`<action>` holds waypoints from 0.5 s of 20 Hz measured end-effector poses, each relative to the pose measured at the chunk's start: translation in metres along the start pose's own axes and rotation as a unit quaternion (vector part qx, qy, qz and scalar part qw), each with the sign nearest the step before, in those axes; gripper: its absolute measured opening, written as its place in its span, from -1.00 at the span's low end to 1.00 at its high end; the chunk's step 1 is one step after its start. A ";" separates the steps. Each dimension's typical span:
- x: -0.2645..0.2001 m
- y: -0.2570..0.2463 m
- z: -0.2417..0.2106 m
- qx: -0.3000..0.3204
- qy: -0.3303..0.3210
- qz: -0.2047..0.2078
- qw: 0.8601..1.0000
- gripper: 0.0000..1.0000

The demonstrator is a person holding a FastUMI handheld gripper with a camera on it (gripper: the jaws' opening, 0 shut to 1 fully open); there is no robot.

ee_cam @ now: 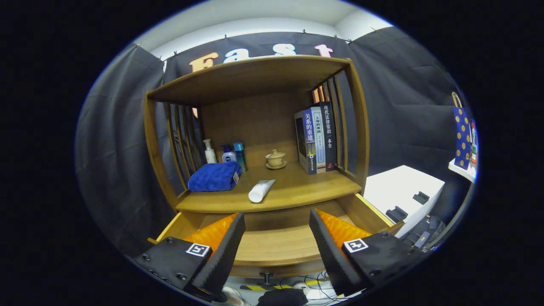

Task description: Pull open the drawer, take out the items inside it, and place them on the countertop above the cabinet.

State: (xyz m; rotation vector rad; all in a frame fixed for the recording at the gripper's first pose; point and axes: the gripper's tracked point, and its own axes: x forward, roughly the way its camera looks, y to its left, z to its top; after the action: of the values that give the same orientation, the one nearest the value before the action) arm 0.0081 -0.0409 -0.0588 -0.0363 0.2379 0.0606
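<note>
The wooden cabinet's drawer is pulled out below the countertop. Its bare wooden floor shows between my fingers, and I see no item on that part. My gripper hangs open over the drawer, holding nothing, with the fingers spread wide. Beyond the fingers a white tube lies on the countertop near its front edge. A folded blue towel rests to the left of the tube. The fingers hide the drawer's left and right corners. The drawer knob sticks out below.
At the back of the countertop stand a pump bottle, two small bottles and a lidded cup on a saucer. Books stand at its right. A white box sits right of the cabinet. Cables lie on the floor below.
</note>
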 end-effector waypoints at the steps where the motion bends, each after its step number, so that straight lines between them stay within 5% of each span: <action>1: -0.006 -0.001 -0.005 -0.008 -0.006 -0.002 1.000 0.97; 10: -0.038 -0.007 -0.053 -0.050 -0.012 -0.012 0.999 0.97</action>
State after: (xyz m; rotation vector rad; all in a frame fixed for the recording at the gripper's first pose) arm -0.0410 -0.0523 -0.1014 -0.1379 0.2099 0.0496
